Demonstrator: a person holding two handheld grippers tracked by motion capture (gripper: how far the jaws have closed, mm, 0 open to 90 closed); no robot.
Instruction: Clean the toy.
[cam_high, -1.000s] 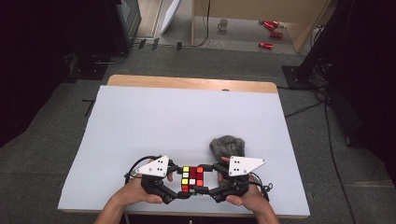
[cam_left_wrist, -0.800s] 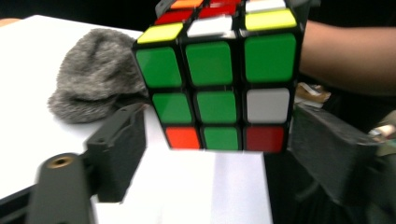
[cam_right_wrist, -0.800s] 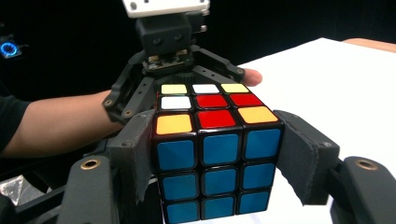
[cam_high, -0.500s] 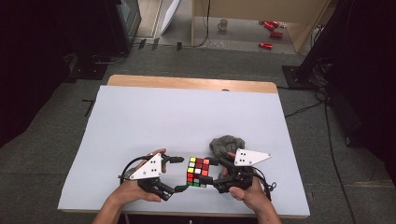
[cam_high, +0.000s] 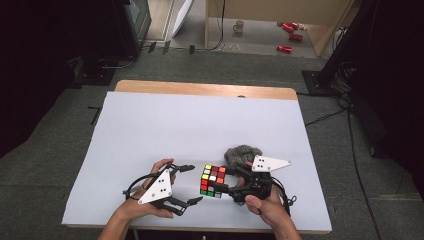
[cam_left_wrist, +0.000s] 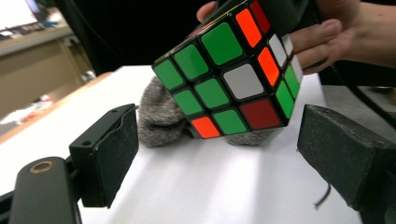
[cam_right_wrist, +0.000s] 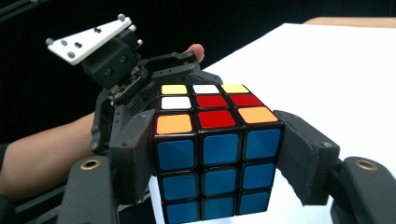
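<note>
The colourful plastic puzzle cube with little square stickers (cam_high: 213, 180) is up off the white worktop (cam_high: 200, 125), near the front edge, between my two hands. My right gripper (cam_high: 223, 181) holds it tight, with one jaw on each side. My left gripper (cam_high: 191, 184) is just beside the cube, on its left, and its jaws are wide apart with nothing in them. The cube sits right in front of that gap, a bit tilted. It has no long side, since it is the same all round. So I think my left jaws only need to come in and close on one layer to turn it. The cube is mixed up: one face is all blue, and the others show green, red, orange, white and yellow. A fuzzy grey ball (cam_high: 241, 155) lies on the worktop just behind it.
</note>
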